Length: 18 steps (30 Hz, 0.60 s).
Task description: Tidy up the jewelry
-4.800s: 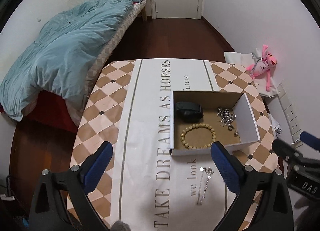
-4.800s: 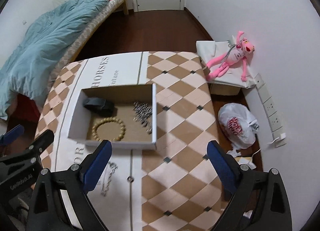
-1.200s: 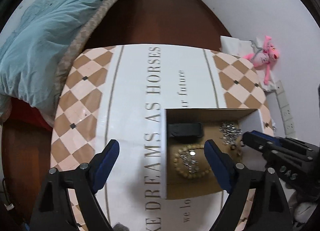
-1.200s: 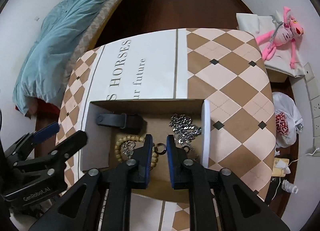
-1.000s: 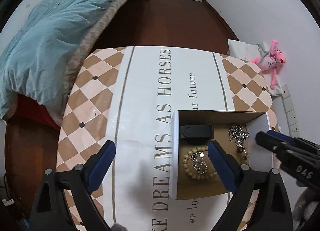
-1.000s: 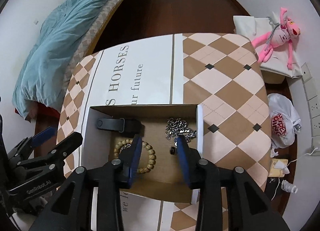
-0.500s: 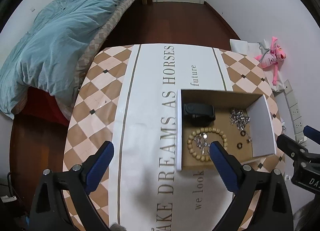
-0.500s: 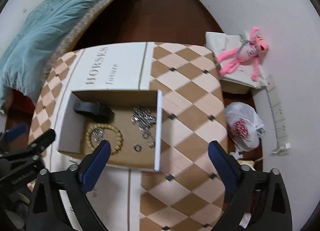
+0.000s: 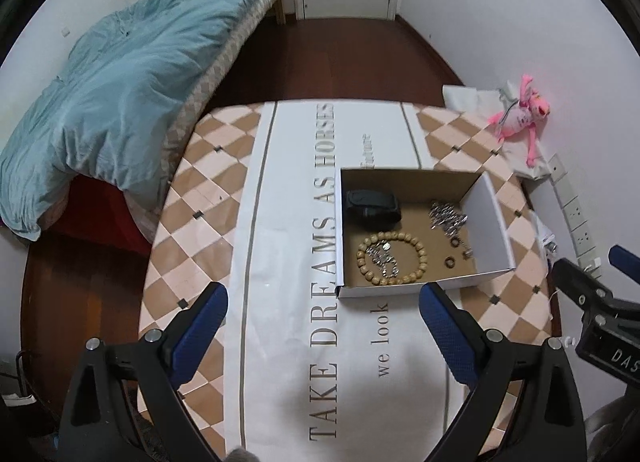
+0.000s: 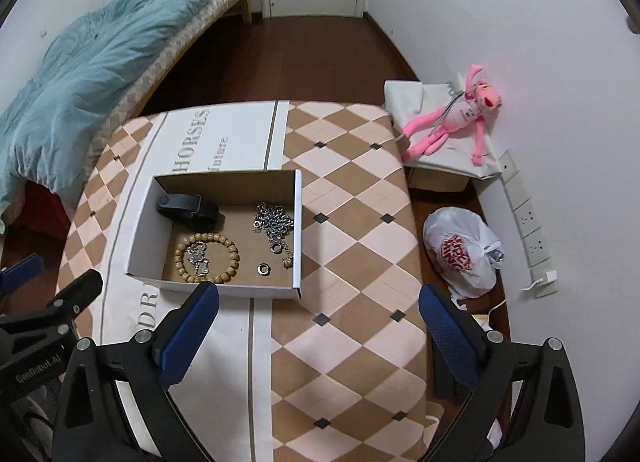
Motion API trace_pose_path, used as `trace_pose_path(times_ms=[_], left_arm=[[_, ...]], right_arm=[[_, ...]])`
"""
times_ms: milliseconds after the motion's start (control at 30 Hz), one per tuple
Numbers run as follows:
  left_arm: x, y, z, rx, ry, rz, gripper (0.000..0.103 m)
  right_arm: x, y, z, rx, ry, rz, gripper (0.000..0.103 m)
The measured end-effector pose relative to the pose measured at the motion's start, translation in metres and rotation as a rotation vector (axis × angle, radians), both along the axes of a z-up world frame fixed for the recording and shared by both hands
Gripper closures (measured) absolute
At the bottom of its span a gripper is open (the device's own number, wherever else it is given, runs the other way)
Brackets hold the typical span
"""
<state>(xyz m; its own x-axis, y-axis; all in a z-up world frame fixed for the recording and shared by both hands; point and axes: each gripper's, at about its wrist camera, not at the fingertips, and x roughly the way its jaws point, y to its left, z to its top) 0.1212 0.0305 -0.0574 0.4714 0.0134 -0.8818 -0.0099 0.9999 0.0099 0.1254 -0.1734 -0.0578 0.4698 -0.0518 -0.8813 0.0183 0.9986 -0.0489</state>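
An open cardboard box [image 9: 490, 218] [image 10: 297, 222] sits on the table. It holds a black band [image 9: 372, 204] [image 10: 188, 208], a wooden bead bracelet [image 9: 390, 258] [image 10: 206, 258] with a silver chain inside its loop [image 9: 382, 258] [image 10: 198, 258], a heap of silver chain [image 9: 446, 216] [image 10: 274, 222], and a small dark ring [image 9: 450, 262] [image 10: 263, 269]. My left gripper [image 9: 322, 326] is open and empty, above the table in front of the box. My right gripper [image 10: 318, 326] is open and empty, in front of the box's right corner.
The tablecloth [image 9: 288, 222] has a white printed band and brown diamond checks. A bed with a teal duvet [image 9: 112, 102] stands at the left. A pink plush toy [image 10: 452, 118], a white plastic bag [image 10: 464, 254] and wall sockets are at the right, off the table.
The silver chain and ring that lay on the table now lie in the box. My right gripper opened, releasing the ring, and both grippers pulled back toward the table's front.
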Motion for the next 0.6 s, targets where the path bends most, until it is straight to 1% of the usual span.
trace_pose_path(times_ms=[167,333,433,600], left_arm=[[-0.019,-0.001,0.036,-0.001,-0.073,0.004,0.005],[-0.040,-0.003,0.074,-0.007,-0.150,-0.005,0.005],[-0.051,-0.004,0.093,-0.023,-0.180,-0.011,0.005],[-0.070,-0.004,0.120,-0.019,-0.235,-0.008,0.005]], right_arm=[[-0.025,-0.001,0.036,-0.005,-0.071,-0.008,0.002],[-0.052,0.001,0.082,-0.008,-0.161,-0.011,0.002],[-0.067,0.002,0.107,-0.004,-0.208,-0.010,0.002],[-0.088,0.002,0.141,-0.006,-0.275,-0.016,0.002]])
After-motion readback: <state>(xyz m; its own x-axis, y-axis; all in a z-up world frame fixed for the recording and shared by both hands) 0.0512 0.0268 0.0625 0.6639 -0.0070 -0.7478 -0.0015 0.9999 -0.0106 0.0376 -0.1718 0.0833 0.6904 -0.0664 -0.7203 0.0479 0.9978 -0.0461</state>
